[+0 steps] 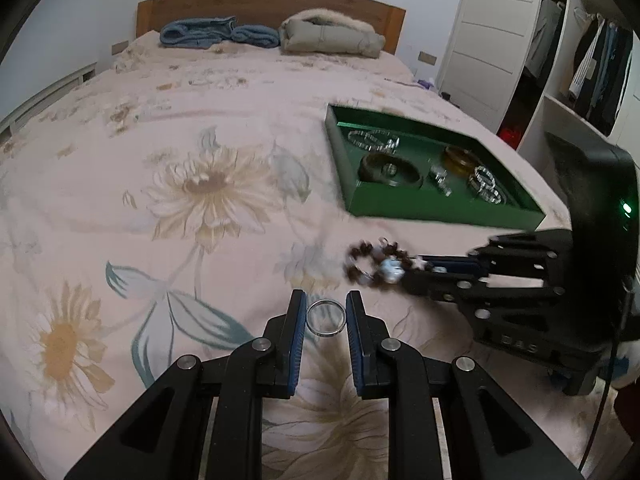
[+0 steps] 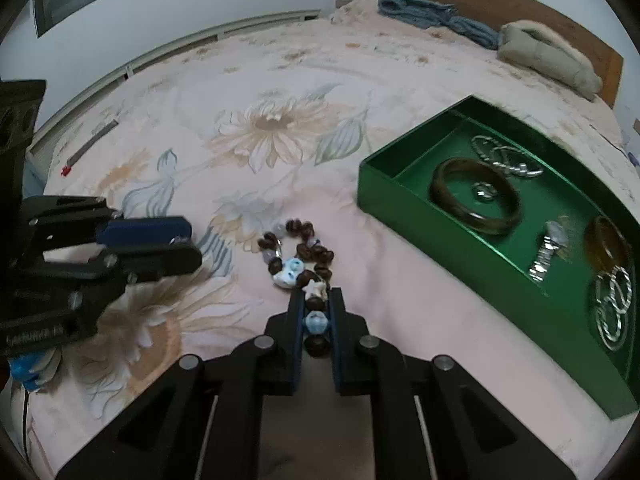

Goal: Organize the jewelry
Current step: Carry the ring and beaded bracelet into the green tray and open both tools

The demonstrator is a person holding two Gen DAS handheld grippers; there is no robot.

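Observation:
My left gripper point(image 1: 324, 300) is shut on a thin silver ring bangle point(image 1: 326, 318), which sits upright between the blue pads just above the flowered bedspread. To its right, my right gripper point(image 1: 414, 270) is shut on one end of a brown and pale blue beaded bracelet point(image 1: 368, 264). In the right wrist view, several beads are pinched between the right gripper's point(image 2: 317, 296) fingers, while the rest of the beaded bracelet point(image 2: 296, 256) lies bunched on the sheet ahead. The left gripper point(image 2: 192, 240) shows at the left. A green tray point(image 2: 440, 232) lies to the right.
The green tray point(image 1: 440, 214) holds a dark bangle point(image 2: 492, 226), an amber bangle point(image 2: 604, 248), a watch point(image 2: 546, 254) and silver bangles point(image 2: 612, 304). Folded blue cloth point(image 1: 216, 32) and a grey jacket point(image 1: 332, 34) lie at the headboard. An open wardrobe point(image 1: 580, 60) stands on the right.

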